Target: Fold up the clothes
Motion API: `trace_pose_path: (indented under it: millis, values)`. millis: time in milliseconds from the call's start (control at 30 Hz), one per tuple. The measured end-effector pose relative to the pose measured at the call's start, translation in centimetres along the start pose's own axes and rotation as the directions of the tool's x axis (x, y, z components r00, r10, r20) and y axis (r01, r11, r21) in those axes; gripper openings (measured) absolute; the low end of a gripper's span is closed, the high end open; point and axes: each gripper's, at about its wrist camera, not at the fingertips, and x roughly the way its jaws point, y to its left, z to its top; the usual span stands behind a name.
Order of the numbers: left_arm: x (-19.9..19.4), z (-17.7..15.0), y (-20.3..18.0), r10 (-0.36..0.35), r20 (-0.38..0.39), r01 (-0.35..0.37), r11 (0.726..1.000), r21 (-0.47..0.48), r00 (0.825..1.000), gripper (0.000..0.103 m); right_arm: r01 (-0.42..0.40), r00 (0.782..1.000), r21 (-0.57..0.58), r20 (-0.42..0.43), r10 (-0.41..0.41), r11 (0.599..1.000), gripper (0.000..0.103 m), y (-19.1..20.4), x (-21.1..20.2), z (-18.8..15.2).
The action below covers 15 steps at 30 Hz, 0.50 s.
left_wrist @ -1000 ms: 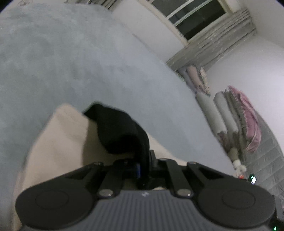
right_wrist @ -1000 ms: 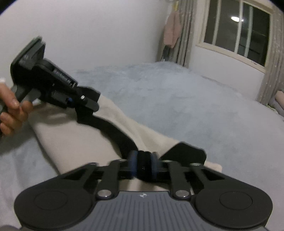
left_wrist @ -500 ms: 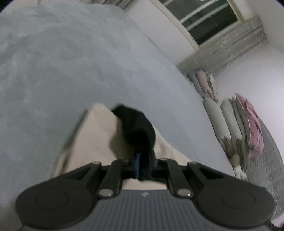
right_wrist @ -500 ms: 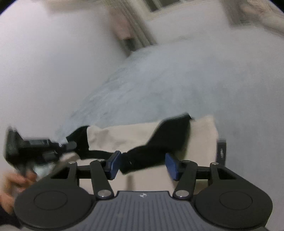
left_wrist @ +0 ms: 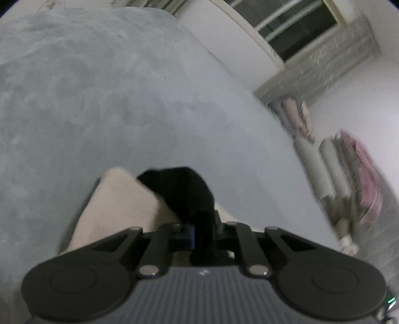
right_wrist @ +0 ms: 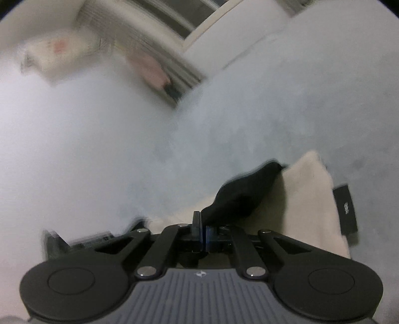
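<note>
My left gripper (left_wrist: 203, 233) has its jaws closed on the black fabric trim (left_wrist: 184, 192) of a cream-coloured garment (left_wrist: 117, 206), which bunches up just ahead of the jaws in the lower middle of the left wrist view. The cream cloth spreads to the lower left of that frame and lies on a pale grey-blue plush bedspread (left_wrist: 99, 99) that fills most of the picture. At the right edge stand rolled grey and pink bedding bundles (left_wrist: 349, 174) against the white wall, with a dark window (left_wrist: 299, 22) at the upper right.

My right gripper (right_wrist: 202, 233) also has its jaws pressed together, pinching another part of the black trim (right_wrist: 244, 194), which rises toward the right of centre in the right wrist view. The cream garment (right_wrist: 309, 199) lies in the lower right, with a black label tab (right_wrist: 345, 209) at its right edge. This view is blurred; the dark shape at the lower left is too smeared to name.
</note>
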Motion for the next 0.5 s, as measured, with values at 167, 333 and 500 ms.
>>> trace_pose_path:
  millis: [167,333,500]
  values:
    - [-1.3,1.3,-0.8,-0.027,-0.007,0.027,0.998,-0.058,1.0,0.009,-0.095,0.995,0.132,0.035,0.091,0.987,0.005,-1.3,-1.1,1.7]
    - [-2.4,1.0,-0.7,-0.034,-0.019,0.032,0.996,-0.088,0.999,0.009,-0.097,0.995,0.163,0.027,0.094,0.982,0.005,-2.0,-0.2,2.0]
    - [-3.4,-1.8,0.9,-0.006,-0.039,0.003,0.997,-0.074,0.999,0.009,-0.102,0.993,0.151,-0.049,0.111,0.983,0.005,-1.7,0.2,2.0]
